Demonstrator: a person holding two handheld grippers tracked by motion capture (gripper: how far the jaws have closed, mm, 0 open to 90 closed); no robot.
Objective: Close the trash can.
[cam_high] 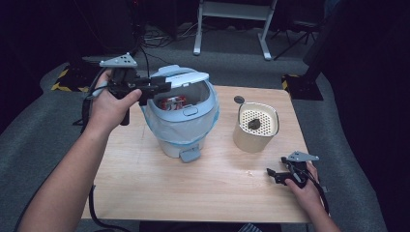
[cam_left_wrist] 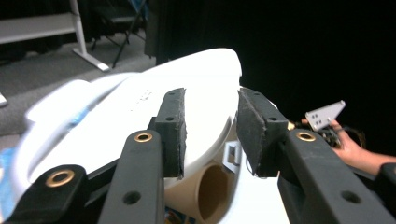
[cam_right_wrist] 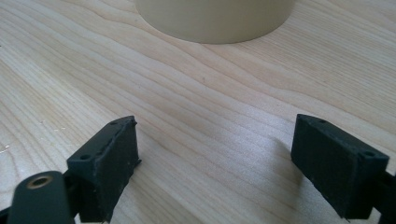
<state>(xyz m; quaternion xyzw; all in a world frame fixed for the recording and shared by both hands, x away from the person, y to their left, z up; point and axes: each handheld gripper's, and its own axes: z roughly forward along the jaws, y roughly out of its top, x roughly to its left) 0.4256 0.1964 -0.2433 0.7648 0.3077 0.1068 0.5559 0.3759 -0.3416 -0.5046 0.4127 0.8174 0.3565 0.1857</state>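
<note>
The small pale blue plastic trash bin (cam_high: pixel 181 121) with a blue bag liner stands on the left half of the light wooden desk (cam_high: pixel 208 188). Its white flip lid (cam_high: pixel 181 77) is tilted up at the back, so the bin is open on top. Inside it, red and white bits of trash (cam_high: pixel 173 102) show. A grey foot pedal (cam_high: pixel 190 154) sticks out at the bin's front.

The left hand-held gripper (cam_high: pixel 162 88) is at the lid's left edge. In the left gripper view, the white lid (cam_left_wrist: pixel 196 93) sits between the two black pads (cam_left_wrist: pixel 173 126), which are not pressing on it, so this hand-held gripper is released.

To the right of the bin stands a cream round plastic container (cam_high: pixel 255 126) with a holed top, and a small dark lump (cam_high: pixel 253 124) lies on it. A little dark round disc (cam_high: pixel 239 100) lies just behind it.

The right hand-held gripper (cam_high: pixel 272 174) rests low on the desk near the front right corner, released, with bare wood between its pads.
</note>
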